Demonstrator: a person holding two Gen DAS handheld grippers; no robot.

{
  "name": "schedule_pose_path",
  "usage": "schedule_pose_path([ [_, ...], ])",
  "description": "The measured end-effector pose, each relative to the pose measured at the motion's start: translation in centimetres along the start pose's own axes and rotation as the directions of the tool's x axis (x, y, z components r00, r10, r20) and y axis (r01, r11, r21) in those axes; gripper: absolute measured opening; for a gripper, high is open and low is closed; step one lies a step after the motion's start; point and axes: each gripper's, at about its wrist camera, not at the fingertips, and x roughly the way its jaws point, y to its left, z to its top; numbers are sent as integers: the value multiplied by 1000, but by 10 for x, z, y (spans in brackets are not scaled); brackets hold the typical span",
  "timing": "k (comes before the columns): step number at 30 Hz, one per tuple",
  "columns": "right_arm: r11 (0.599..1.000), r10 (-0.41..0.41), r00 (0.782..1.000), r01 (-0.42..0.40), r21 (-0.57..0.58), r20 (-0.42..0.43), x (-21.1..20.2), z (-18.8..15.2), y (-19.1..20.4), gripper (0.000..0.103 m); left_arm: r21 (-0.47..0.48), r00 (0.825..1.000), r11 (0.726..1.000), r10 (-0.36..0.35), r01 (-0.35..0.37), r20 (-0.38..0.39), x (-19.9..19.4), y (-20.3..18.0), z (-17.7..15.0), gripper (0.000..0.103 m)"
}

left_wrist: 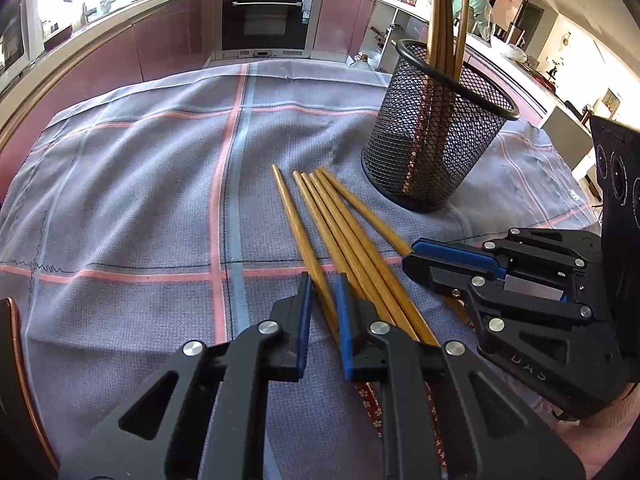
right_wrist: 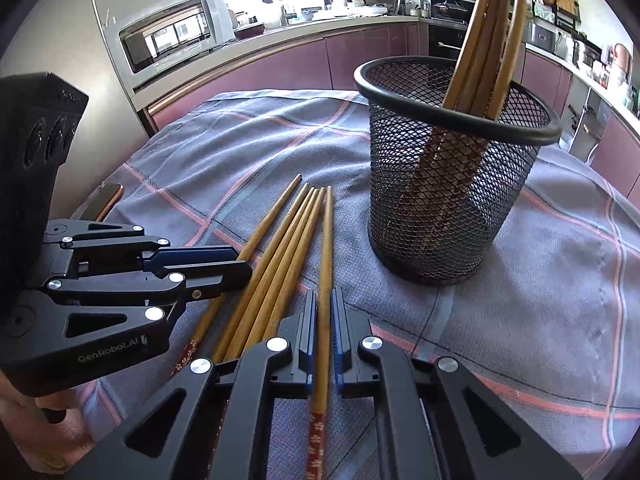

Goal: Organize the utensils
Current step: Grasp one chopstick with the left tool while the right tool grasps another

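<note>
Several wooden chopsticks (left_wrist: 340,232) lie side by side on a grey checked cloth (left_wrist: 140,180), tips pointing away from me. My left gripper (left_wrist: 324,280) is shut on the leftmost chopstick (left_wrist: 296,220), which runs between its blue pads. My right gripper (right_wrist: 323,292) is shut on the rightmost chopstick (right_wrist: 328,240), clamped tight between its pads. Each gripper shows in the other's view, the right gripper (left_wrist: 412,260) beside the bundle's right and the left gripper (right_wrist: 244,268) at its left. A black mesh cup (right_wrist: 440,200) stands upright behind, holding several chopsticks (right_wrist: 492,40).
A phone with a copper rim (right_wrist: 104,200) lies at the cloth's left edge. Kitchen cabinets, an oven (left_wrist: 264,16) and a microwave (right_wrist: 172,32) stand beyond the table. The mesh cup (left_wrist: 432,140) sits close behind the chopstick tips, to the right.
</note>
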Motion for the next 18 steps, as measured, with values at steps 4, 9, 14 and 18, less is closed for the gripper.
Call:
schedule_pose_path([
  [4, 1000, 24, 1000, -24, 20, 7, -3, -1, -4, 5, -17, 1000, 1000, 2, -2, 5, 0, 2, -1, 11],
  [9, 998, 49, 999, -50, 27, 22, -10, -2, -6, 5, -52, 1000, 999, -3, 3, 11, -2, 6, -2, 9],
  [14, 995, 88, 995, -90, 31, 51, -22, -3, -8, 5, -67, 1000, 998, -8, 9, 18, -6, 9, -5, 8],
  [18, 992, 122, 989, -125, 31, 83, -35, -3, -9, 5, -73, 999, 997, -13, 16, 35, -15, 12, -6, 8],
])
